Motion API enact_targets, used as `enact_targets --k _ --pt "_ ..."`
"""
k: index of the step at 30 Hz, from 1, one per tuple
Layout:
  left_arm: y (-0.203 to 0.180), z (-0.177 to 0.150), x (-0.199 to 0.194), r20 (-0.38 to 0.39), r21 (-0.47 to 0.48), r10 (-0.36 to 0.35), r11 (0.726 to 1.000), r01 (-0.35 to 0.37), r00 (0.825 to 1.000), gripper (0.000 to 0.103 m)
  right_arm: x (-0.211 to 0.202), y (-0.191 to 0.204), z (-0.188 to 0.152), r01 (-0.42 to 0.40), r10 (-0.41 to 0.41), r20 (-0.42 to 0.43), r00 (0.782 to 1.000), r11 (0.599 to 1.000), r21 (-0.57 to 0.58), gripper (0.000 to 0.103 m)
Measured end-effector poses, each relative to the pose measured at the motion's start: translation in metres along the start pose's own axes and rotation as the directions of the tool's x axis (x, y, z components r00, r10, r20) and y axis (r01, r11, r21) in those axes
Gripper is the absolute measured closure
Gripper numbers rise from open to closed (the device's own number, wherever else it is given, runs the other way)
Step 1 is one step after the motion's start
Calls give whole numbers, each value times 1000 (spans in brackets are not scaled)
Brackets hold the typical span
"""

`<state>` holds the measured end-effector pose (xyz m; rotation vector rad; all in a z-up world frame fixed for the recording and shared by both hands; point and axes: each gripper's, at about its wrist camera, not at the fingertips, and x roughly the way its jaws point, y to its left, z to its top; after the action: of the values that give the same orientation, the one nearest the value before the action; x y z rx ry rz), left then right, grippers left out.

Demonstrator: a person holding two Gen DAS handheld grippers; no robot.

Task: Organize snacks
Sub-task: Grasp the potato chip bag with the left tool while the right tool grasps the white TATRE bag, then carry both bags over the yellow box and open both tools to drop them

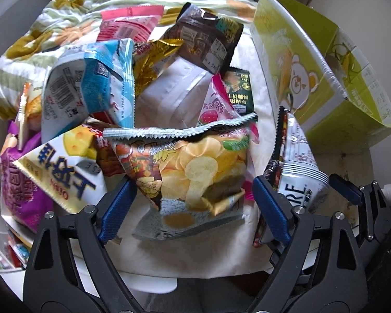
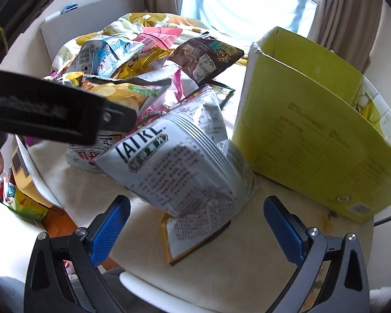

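A pile of snack bags lies on a white-covered table. In the left wrist view my left gripper [image 1: 193,203] is open, its blue fingers on either side of a potato chip bag [image 1: 195,172] with a silver serrated top. In the right wrist view my right gripper [image 2: 195,224] is open, its fingers on either side of the lower end of a white-grey bag [image 2: 185,167] with dark print. That bag also shows in the left wrist view [image 1: 297,161], with the right gripper's fingers beside it. An open green cardboard box [image 2: 312,140] stands to the right of the pile.
Behind the chip bag lie a blue-white bag [image 1: 91,88], a brown bag [image 1: 206,41], a pink bag [image 1: 127,23], a cheese-print bag [image 1: 62,172] and a purple bag [image 1: 20,190]. A flowered cloth [image 1: 52,26] lies at the back. The left gripper's body [image 2: 52,109] crosses the right wrist view.
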<state>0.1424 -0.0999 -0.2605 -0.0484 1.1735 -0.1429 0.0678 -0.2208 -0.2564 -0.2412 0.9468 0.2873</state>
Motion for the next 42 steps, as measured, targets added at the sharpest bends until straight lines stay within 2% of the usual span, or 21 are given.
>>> enact_targets --k 4,10,14,23,26,27,33,42 --pt "3 2 12 -22 -11 -4 1000 4 1000 19 5 2 4 9 -9 -2 1000 1000 -3 4" --pt "4 1 18 -35 9 -2 1000 2 999 31 16 0 9 19 -20 -25 999 1000 -3 15" --pt "5 0 17 -28 26 -4 1000 5 1000 41 18 0 12 28 -27 -20 999 1000 5 15" --pt "12 -7 7 -28 38 -23 999 24 999 45 24 7 13 46 -46 -23 999 999 1 17" --pt "12 -9 3 -22 44 -26 999 27 999 45 28 7 15 51 -50 -24 998 999 6 28" --pt "13 -9 1 -19 44 -27 999 28 999 45 29 6 16 54 -54 -26 998 998 10 36" --pt "9 -10 -11 -3 49 -42 998 42 999 45 19 1 15 43 -42 -11 999 998 49 48" --pt "2 -2 -53 44 80 -78 994 74 996 45 -17 -9 29 25 -26 12 1000 992 127 51"
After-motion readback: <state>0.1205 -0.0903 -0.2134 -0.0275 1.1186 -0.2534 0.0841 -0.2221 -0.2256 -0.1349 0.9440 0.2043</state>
